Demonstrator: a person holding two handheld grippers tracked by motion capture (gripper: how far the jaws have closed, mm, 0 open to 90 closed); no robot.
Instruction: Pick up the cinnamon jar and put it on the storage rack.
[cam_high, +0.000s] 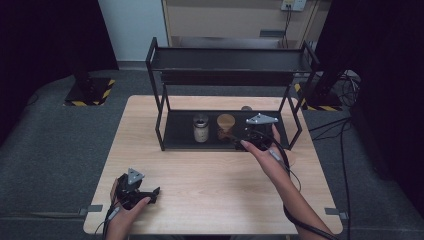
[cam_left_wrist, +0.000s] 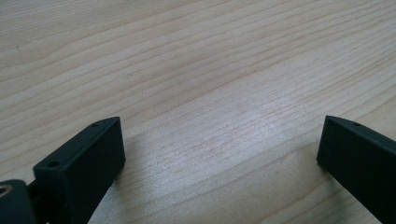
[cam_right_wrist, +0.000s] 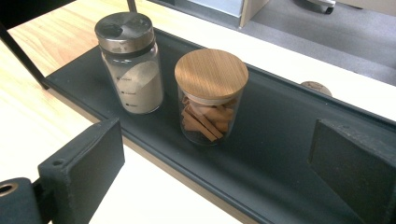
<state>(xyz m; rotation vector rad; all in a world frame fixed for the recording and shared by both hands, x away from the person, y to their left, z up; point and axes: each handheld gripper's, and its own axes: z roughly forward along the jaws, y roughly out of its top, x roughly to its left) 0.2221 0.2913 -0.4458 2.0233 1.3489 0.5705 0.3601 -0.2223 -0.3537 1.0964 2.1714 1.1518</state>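
Note:
A black two-tier metal rack (cam_high: 159, 90) stands at the back of the wooden table. On its lower tray (cam_right_wrist: 285, 126) a glass shaker with a metal lid (cam_right_wrist: 130, 63), half full of pale powder, stands left of a glass jar with a wooden lid (cam_right_wrist: 210, 95) holding brown sticks. Both also show in the high view, the shaker (cam_high: 200, 128) beside the jar (cam_high: 225, 126). My right gripper (cam_high: 239, 141) hovers at the tray's front edge, right of the jar, open and empty (cam_right_wrist: 215, 158). My left gripper (cam_high: 153, 194) rests low over the table's near left corner, open with bare wood between its jaws (cam_left_wrist: 222, 149).
The rack's upper shelf (cam_high: 230, 59) spans above the tray on black posts. A small round brown object (cam_right_wrist: 316, 87) lies on the table behind the tray. Cables trail from both grippers. Grey floor surrounds the table (cam_high: 200, 170).

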